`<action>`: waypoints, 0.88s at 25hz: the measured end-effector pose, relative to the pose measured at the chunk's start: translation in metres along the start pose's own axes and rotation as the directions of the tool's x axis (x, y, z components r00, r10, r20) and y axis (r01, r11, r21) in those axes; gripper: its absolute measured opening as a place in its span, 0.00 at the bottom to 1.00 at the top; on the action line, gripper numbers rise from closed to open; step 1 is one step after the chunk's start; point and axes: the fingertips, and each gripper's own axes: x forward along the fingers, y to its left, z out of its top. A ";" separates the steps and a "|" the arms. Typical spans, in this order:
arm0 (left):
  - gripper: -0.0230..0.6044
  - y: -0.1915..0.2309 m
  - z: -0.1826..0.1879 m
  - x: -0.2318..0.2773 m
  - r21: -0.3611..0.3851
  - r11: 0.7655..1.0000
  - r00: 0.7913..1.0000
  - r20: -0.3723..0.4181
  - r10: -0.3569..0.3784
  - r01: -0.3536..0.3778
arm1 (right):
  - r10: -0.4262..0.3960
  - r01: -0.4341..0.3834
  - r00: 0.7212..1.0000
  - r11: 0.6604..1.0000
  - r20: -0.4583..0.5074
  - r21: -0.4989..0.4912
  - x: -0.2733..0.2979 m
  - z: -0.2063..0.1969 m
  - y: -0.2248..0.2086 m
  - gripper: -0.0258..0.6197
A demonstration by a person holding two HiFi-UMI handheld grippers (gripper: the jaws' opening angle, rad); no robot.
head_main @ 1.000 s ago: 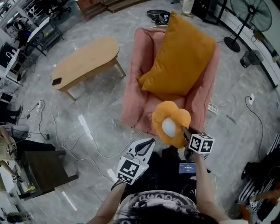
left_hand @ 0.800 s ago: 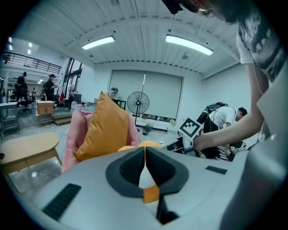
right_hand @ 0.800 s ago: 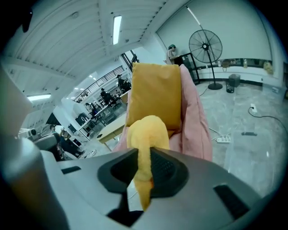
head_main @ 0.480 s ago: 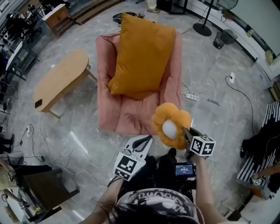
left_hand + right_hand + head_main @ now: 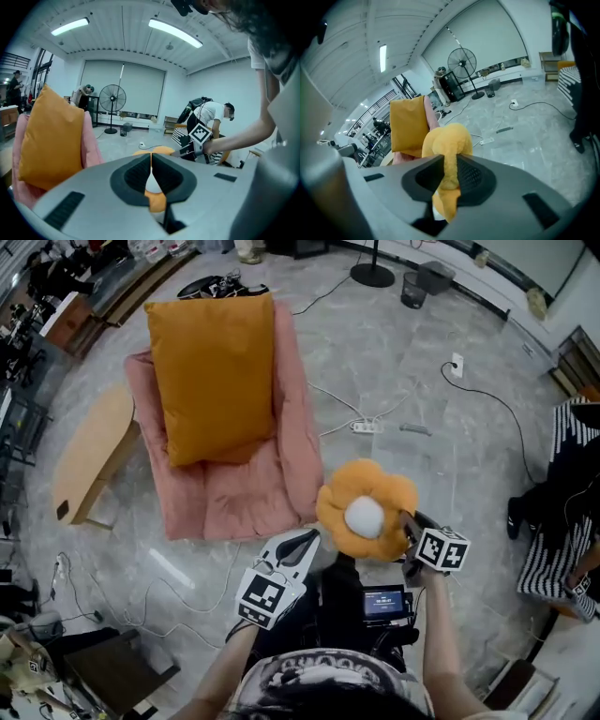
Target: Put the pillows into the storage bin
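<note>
A yellow flower-shaped pillow with a white centre hangs in front of me, and my right gripper is shut on its edge. In the right gripper view the jaws pinch a fold of that flower pillow. My left gripper is to the left of the pillow, apart from it, and in its own view the jaws of the left gripper are shut with nothing between them. A big orange pillow leans on a pink lounge chair. No storage bin is in view.
A wooden table stands left of the chair. A power strip and cables lie on the marble floor. A fan base and a small dark bin are at the back. A person in striped clothes is at the right.
The head view has swung right, so the chair and orange pillow have shifted to the left of the frame. Both grippers and the flower pillow stay where they were in front of me.
</note>
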 end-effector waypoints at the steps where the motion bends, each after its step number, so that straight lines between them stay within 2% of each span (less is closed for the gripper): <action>1: 0.06 -0.007 0.003 0.012 0.001 1.000 1.000 -0.004 -0.011 0.011 | -0.014 0.014 1.000 1.000 0.006 0.002 -0.005 0.005 -0.015 0.14; 6: 0.06 -0.047 0.014 0.063 0.026 0.997 0.997 -0.037 -0.072 0.073 | -0.132 0.132 0.991 0.991 -0.003 0.001 -0.025 0.016 -0.105 0.14; 12: 0.06 -0.069 0.010 0.093 0.048 0.993 0.990 -0.097 -0.098 0.103 | -0.275 0.280 0.959 0.956 -0.067 0.089 -0.008 -0.007 -0.207 0.13; 15: 0.06 -0.066 0.006 0.096 0.047 0.995 0.988 -0.129 -0.086 0.093 | -0.287 0.304 0.949 0.943 -0.127 0.138 0.014 -0.026 -0.234 0.13; 19: 0.06 -0.057 -0.003 0.100 0.048 0.996 0.983 -0.173 -0.063 0.072 | -0.244 0.279 0.950 0.944 -0.194 0.177 0.045 -0.048 -0.246 0.13; 22: 0.06 -0.051 -0.005 0.100 0.050 0.997 0.980 -0.194 -0.048 0.059 | -0.233 0.274 0.944 0.948 -0.233 0.161 0.066 -0.065 -0.247 0.21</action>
